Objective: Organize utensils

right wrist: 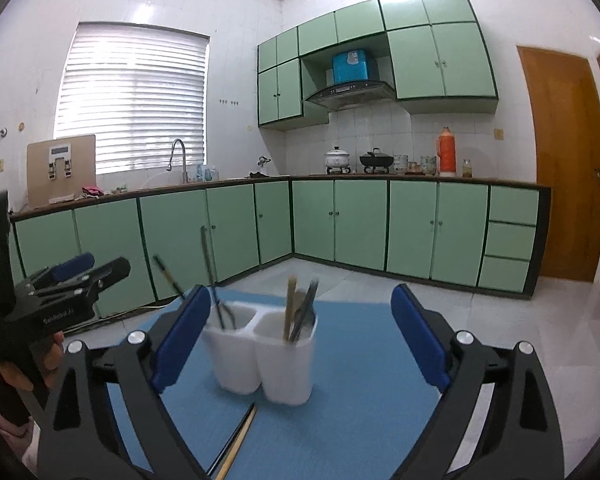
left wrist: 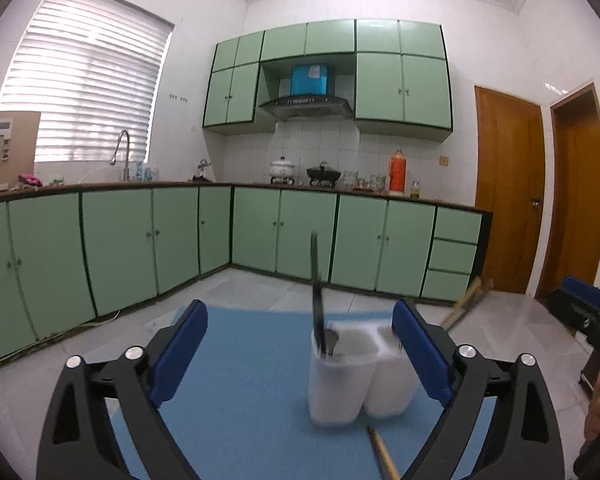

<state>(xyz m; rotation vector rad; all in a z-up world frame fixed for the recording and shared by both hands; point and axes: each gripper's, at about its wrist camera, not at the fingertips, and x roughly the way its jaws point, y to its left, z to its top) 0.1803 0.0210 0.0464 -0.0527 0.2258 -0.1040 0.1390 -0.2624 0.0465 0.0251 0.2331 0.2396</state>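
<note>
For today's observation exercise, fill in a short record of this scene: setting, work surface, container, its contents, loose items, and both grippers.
setting: kitchen with green cabinets
work surface: blue mat
container: white two-compartment holder, upright on the mat
contents: dark utensils in the left compartment; chopsticks and utensils in the right compartment
loose items: chopsticks lying on the mat in front of the holder
left gripper: open, holding nothing
right gripper: open, holding nothing

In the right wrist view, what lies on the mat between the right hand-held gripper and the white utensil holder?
A pair of chopsticks lies on the blue mat, just in front of the white utensil holder, between the open right hand-held gripper fingers. The right wrist view shows this.
</note>
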